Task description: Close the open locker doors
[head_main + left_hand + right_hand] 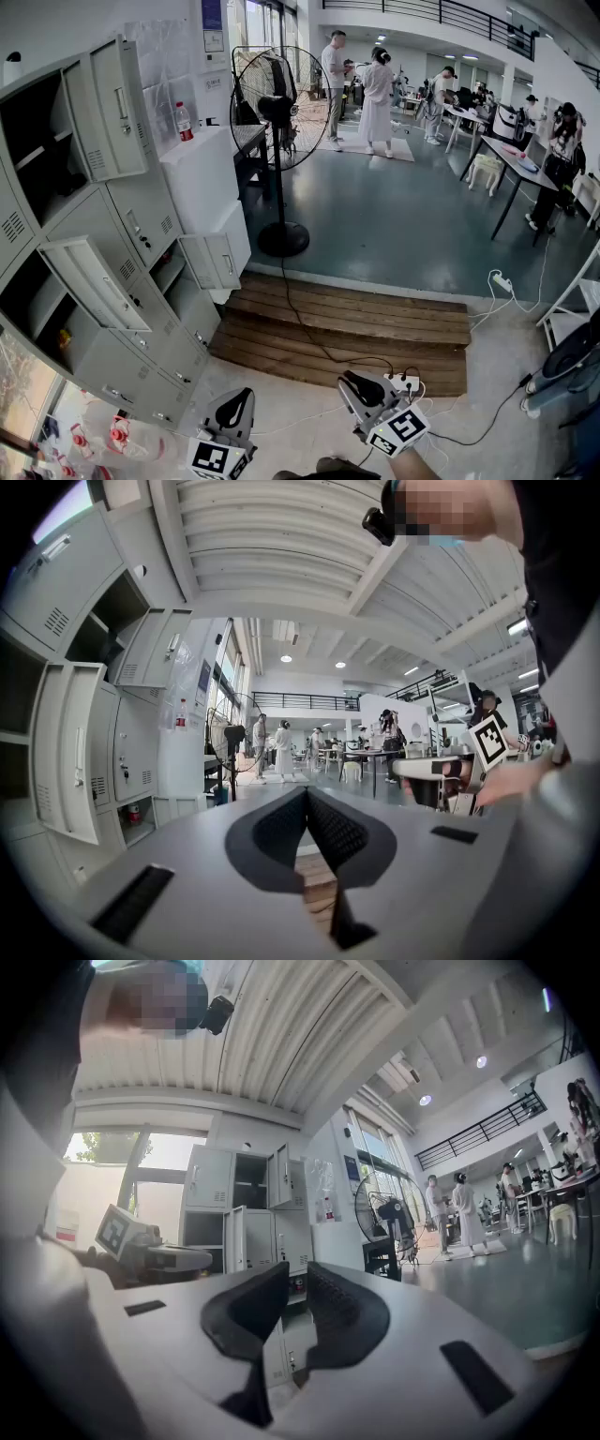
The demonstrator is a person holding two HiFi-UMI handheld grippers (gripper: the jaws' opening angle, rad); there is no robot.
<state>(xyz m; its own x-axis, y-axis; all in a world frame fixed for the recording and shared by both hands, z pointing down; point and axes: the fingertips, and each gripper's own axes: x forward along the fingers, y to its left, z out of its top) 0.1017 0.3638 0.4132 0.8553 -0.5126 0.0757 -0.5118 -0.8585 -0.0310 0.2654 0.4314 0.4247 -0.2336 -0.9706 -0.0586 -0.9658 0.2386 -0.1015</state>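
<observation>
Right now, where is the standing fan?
In the head view the fan stands upper centre, on the grey floor beyond the wooden platform, right of the white cabinet beside the lockers.

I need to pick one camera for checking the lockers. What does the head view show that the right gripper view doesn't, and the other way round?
Only the head view: the brown wooden plank step and the white power strip on the floor beside it. Only the right gripper view: the ribbed white ceiling overhead. Both: the grey metal lockers with several doors open, the black standing fan and the left gripper.
</observation>
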